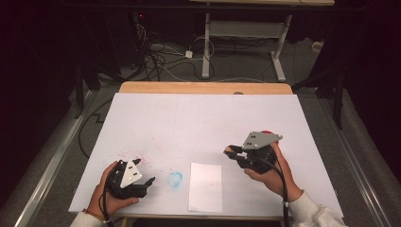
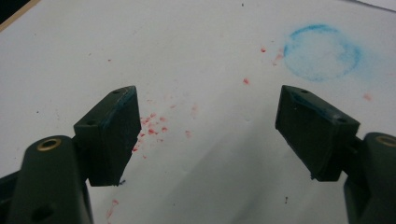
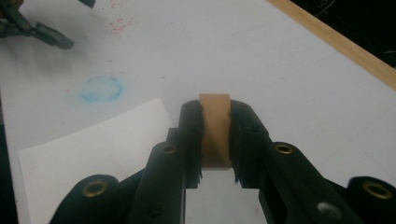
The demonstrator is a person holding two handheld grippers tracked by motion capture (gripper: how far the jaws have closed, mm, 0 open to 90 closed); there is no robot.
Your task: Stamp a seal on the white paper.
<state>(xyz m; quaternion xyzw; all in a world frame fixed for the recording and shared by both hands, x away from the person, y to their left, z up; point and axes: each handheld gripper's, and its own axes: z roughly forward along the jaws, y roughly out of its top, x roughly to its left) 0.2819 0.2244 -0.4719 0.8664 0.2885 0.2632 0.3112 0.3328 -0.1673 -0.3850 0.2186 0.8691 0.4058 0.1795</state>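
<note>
A small brown block (image 3: 215,130) sits clamped between the jaws of the right gripper (image 3: 215,140), above the white board (image 1: 189,123) just right of the paper sheet (image 1: 205,187). Left of that sheet lie a blue ring stain (image 1: 175,179) and red specks (image 2: 152,123); there the left gripper (image 2: 208,135) rests, jaws apart and empty.

Hand-held gripper (image 3: 216,140) clamps a tan block (image 3: 215,128).
</note>
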